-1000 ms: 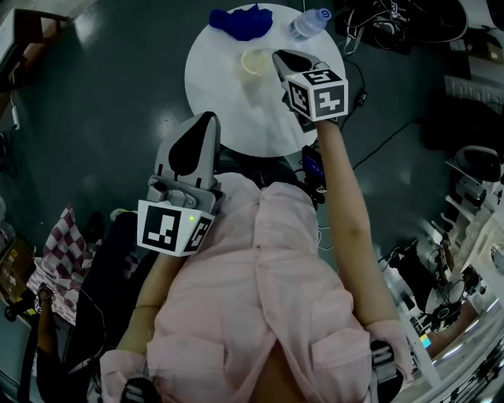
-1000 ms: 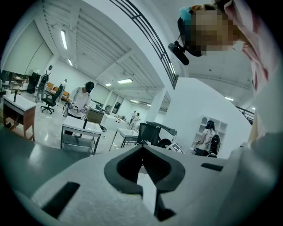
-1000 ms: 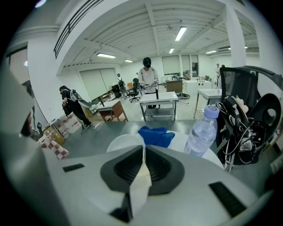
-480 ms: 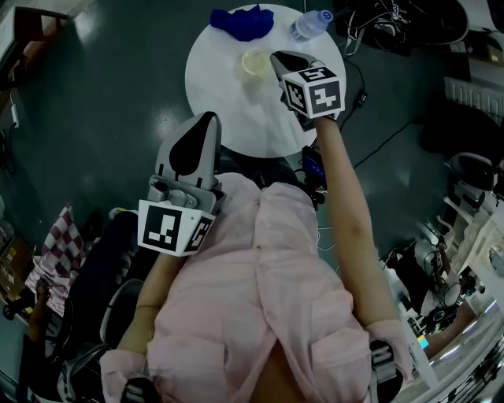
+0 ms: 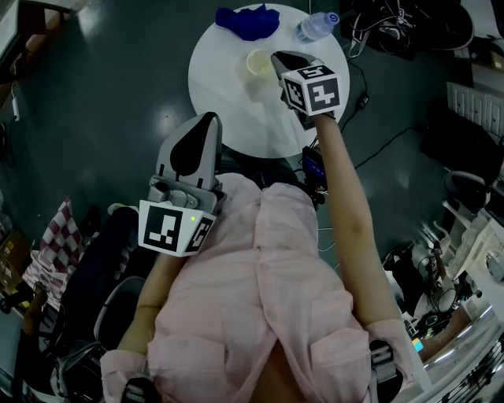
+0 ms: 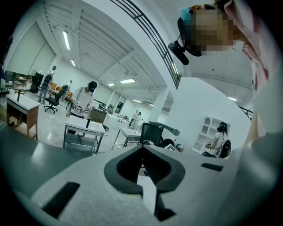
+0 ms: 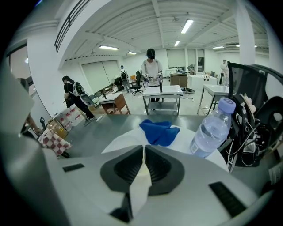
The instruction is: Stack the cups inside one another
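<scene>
Currently I log my right gripper (image 5: pixel 277 57) with its jaws clenched on the thin rim of the pale cup (image 5: pixel 257 61), which is just toward 12 o'clock from the centre of the round white table (image 5: pixel 228 102). My left gripper (image 5: pixel 203 126) is pressed together on nothing, off the table at 7 o'clock. Also on the table are a blue cloth (image 5: pixel 248 21) at 12 o'clock on the edge and a water bottle (image 5: pixel 315 25) at 1.

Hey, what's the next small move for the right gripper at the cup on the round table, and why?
Probably open the right gripper and let go: its jaws pinch the wall of the cup, which sits on the white table, and no other loose cup shows to stack.
</scene>
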